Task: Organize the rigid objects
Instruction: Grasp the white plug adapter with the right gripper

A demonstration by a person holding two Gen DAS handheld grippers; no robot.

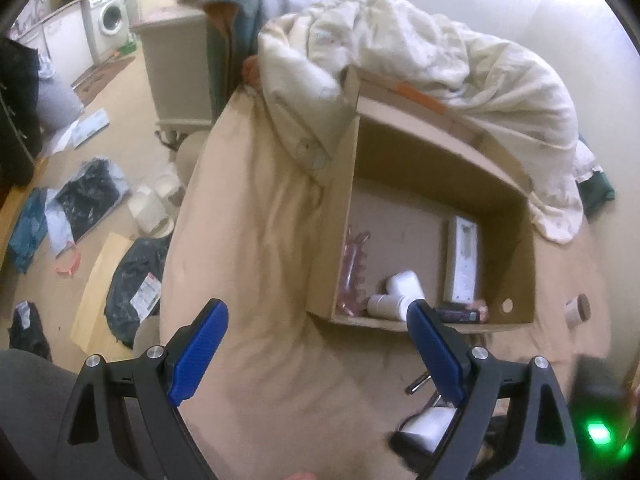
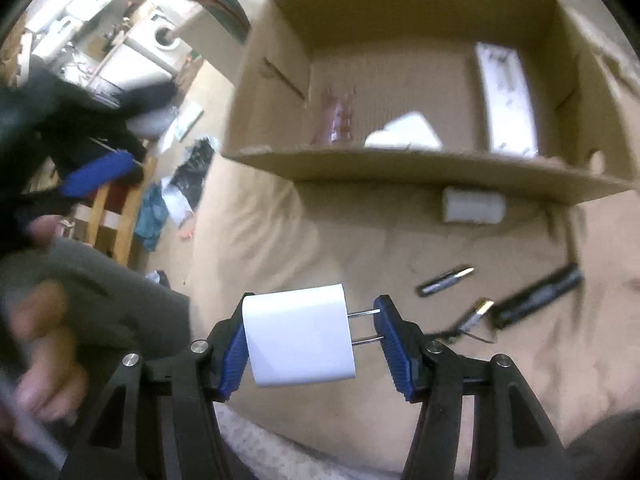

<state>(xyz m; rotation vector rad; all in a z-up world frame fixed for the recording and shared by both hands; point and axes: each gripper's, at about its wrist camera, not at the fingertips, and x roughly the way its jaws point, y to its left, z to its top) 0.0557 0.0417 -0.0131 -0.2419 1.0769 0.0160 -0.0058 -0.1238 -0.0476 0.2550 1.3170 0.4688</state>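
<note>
My right gripper (image 2: 315, 303) is shut on a white plug-in charger (image 2: 298, 340), held above the beige bedding. One pad presses its body and the other its two metal prongs. An open cardboard box (image 2: 400, 168) lies ahead of it, holding white bottles (image 1: 400, 292), a long white box (image 1: 462, 256) and a pink item (image 1: 354, 268). My left gripper (image 1: 316, 306) stands open with nothing between its fingers, just short of the box's (image 1: 336, 220) near corner. The charger (image 1: 430, 426) also shows low in the left wrist view, partly hidden by a finger.
A small white block (image 2: 472, 205), a dark pen-like stick (image 2: 444, 280) and a long black item (image 2: 538, 296) lie on the bedding in front of the box. A crumpled duvet (image 1: 440, 40) is heaped behind it. Clothes and bags litter the floor (image 1: 92, 200) at left.
</note>
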